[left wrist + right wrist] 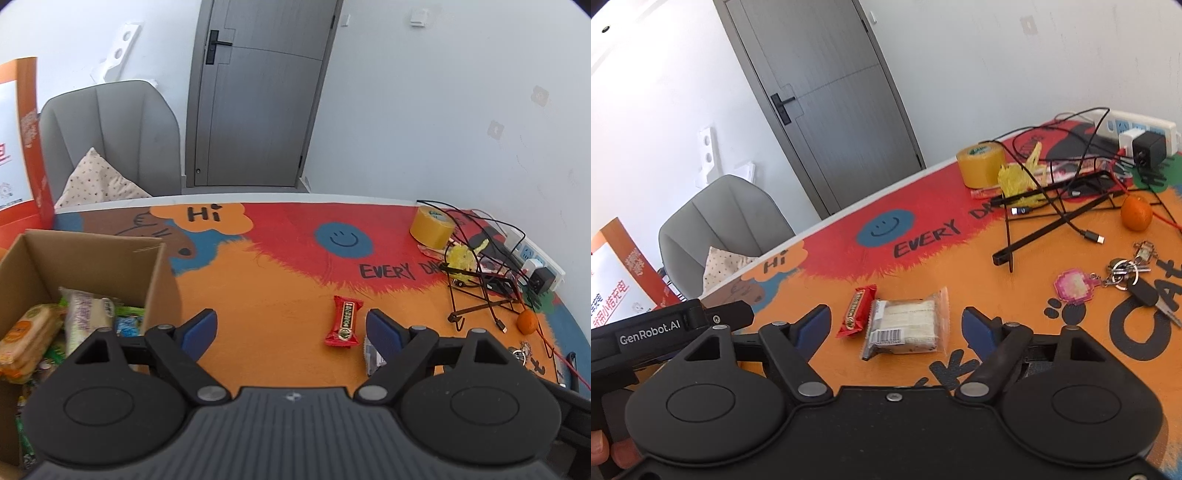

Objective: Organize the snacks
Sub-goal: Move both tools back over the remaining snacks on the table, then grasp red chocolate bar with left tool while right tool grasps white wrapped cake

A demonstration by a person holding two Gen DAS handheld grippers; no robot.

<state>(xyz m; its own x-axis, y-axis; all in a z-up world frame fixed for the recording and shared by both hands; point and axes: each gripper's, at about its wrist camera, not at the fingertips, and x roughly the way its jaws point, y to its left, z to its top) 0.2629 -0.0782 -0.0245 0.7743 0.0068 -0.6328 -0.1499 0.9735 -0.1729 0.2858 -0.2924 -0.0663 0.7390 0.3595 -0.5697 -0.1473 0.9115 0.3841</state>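
Right tool, spread wide, hangs over the clear cake packet touching the red bar; closing could drag both, while the left tool gapes too.

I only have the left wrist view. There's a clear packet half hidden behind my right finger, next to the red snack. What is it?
Observer: The clear packet holds pale wafer-like bars and lies flat, barcode end toward us, beside the red snack.
Operator: Is the right gripper on it?
Observer: No. The right gripper is open, fingers either side of the packet, not touching.
Operator: Anything else near it?
Observer: A bunch of keys with a pink charm lies off to the right.
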